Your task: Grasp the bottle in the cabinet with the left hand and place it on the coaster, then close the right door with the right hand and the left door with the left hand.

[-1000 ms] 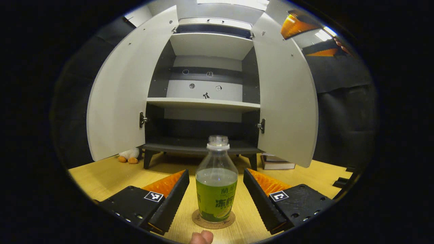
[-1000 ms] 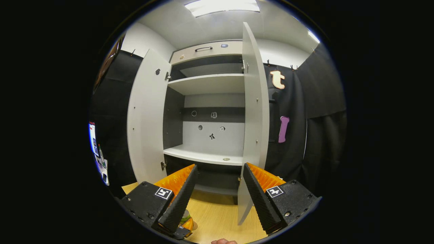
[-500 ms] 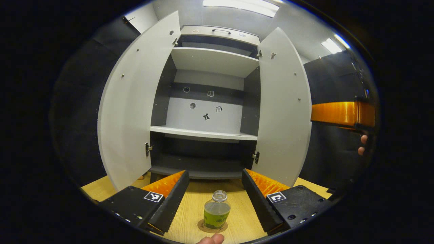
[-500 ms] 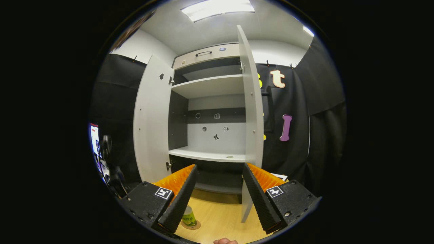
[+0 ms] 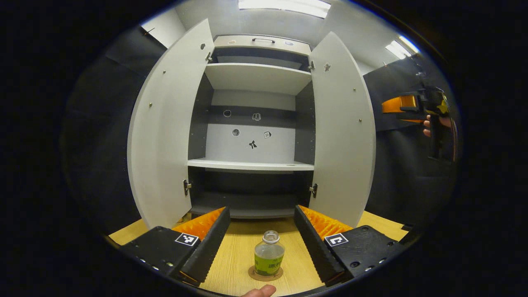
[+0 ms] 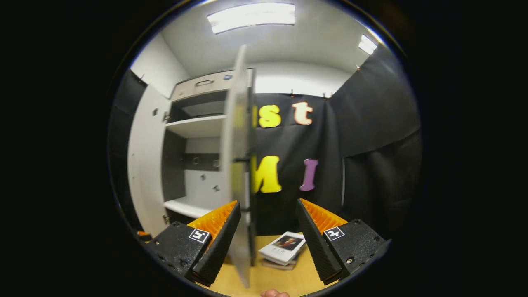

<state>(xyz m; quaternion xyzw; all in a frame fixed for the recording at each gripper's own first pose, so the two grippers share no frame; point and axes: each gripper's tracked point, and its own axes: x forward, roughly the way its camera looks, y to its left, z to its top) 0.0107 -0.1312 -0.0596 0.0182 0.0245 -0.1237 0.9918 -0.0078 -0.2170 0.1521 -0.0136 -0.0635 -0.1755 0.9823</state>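
In the left gripper view a clear bottle (image 5: 269, 258) with a green label stands upright on a round cork coaster (image 5: 265, 273) on the wooden table. My left gripper (image 5: 260, 237) is open above and behind it, touching nothing. Beyond it the grey cabinet (image 5: 251, 123) has its left door (image 5: 165, 132) and right door (image 5: 342, 128) swung wide. My right gripper (image 5: 406, 105) shows far right, held by a hand. In the right gripper view my right gripper (image 6: 266, 231) is open, and the right door (image 6: 237, 165) stands edge-on just ahead, a little left of centre.
The cabinet shelves (image 5: 249, 165) hold nothing large. A stack of booklets (image 6: 282, 249) lies on the table (image 6: 284, 282) to the right of the right door. Black cloth walls close in both sides.
My left gripper drew back and up from the bottle on the coaster. My right gripper swung to the right, around to the outer side of the right door, which now appears edge-on.
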